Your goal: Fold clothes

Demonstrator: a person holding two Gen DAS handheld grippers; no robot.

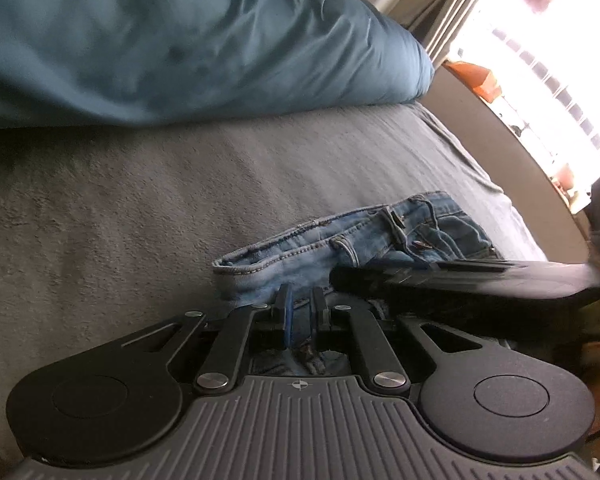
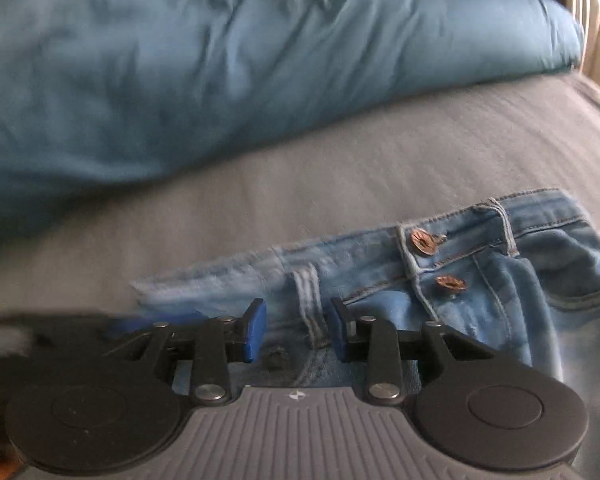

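Observation:
A pair of light blue jeans [image 1: 340, 248] lies on the grey bed cover [image 1: 140, 200], waistband toward the pillow end. My left gripper [image 1: 300, 312] is shut on the jeans' fabric near the waistband's left end. The right gripper's black body [image 1: 460, 280] crosses the jeans just to its right. In the right wrist view the jeans [image 2: 480, 276] show two copper buttons [image 2: 423, 241] and a belt loop. My right gripper [image 2: 296, 328] is open, its blue pads on either side of that belt loop, low over the waistband.
A large blue duvet [image 1: 180, 40] is bunched along the far side of the bed; it also shows in the right wrist view [image 2: 220, 60]. A bright window with curtains [image 1: 540, 40] is at the right, beyond the bed's edge.

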